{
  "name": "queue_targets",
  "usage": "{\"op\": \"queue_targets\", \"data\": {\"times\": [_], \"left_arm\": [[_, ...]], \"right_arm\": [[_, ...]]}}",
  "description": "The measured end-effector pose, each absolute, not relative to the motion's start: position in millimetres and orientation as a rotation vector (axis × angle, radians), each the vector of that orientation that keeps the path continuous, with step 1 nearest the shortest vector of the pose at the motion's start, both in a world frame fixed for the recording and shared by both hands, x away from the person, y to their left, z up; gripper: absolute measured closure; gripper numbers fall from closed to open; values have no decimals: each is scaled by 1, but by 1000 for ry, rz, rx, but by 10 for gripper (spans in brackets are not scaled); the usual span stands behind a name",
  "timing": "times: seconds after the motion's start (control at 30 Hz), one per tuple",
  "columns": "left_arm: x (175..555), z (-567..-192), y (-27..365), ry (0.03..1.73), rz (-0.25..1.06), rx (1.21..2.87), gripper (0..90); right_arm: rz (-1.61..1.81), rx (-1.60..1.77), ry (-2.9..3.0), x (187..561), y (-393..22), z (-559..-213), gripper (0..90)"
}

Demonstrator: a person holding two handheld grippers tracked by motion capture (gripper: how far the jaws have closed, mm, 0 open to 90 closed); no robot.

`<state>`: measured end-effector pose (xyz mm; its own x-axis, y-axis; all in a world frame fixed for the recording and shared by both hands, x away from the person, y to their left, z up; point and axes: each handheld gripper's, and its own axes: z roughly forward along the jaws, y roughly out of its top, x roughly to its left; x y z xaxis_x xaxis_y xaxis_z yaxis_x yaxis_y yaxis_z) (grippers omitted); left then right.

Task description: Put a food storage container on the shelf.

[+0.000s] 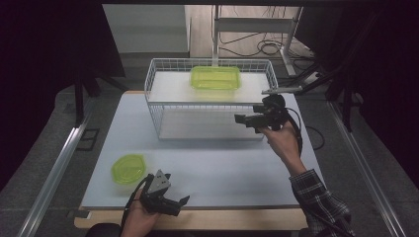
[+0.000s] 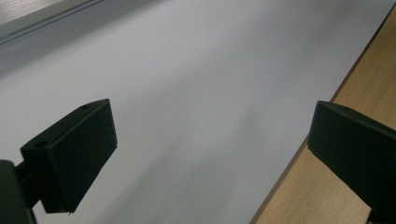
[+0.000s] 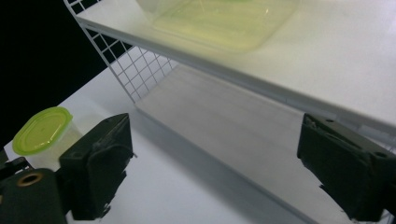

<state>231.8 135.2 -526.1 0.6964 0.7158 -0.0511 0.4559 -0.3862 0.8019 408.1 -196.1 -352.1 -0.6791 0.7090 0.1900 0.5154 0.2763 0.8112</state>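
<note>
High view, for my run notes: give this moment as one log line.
right gripper: open, empty, beside wire rack | left gripper: open, empty, near table edge | green container: on rack's upper shelf | lidded green container: on table

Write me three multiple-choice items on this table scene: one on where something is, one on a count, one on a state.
1. Where does the rectangular green container sit?
A. on the top shelf of the wire rack
B. on the table in front of the rack
C. in the left gripper

2. How many green containers are in the high view?
A. one
B. two
C. four

3. How does the right gripper stand?
A. shut on a lid
B. shut on nothing
C. open and empty

Answers:
1. A, it lies on the white upper shelf inside the wire rim.
2. B, the one on the shelf and the lidded tub on the table near the left gripper.
3. C, its jaws stand wide apart with only the rack beyond them.
</note>
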Motion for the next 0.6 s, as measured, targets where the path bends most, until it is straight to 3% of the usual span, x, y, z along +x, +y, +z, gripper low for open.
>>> {"op": "queue_targets", "data": {"times": [0.6], "left_arm": [[232, -528, 134, 883, 397, 2051, 17]], "right_arm": [[1329, 1064, 2334, 373, -216, -391, 5]]}}
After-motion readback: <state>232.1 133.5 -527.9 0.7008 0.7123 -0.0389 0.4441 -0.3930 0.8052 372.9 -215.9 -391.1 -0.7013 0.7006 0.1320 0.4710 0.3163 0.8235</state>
